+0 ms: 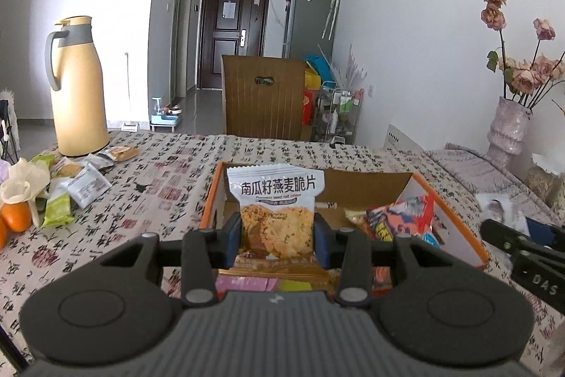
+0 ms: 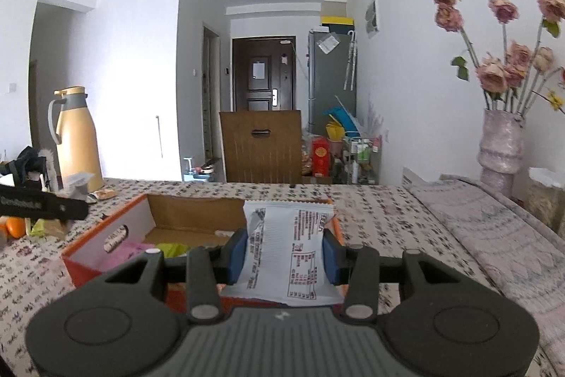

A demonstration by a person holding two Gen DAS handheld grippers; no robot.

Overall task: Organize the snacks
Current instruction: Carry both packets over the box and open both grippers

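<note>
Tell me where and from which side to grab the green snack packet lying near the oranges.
Grip the green snack packet across its narrow width at mid-body, coming from above. It lies flat on the tablecloth, long and slim, with an orange close on its left, so a side approach looks crowded.

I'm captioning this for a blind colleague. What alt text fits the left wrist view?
The left gripper grips an oat crisp packet upright over an open orange box that already holds snacks. More packets and a yellow jug sit to the left on the patterned tablecloth.
</note>
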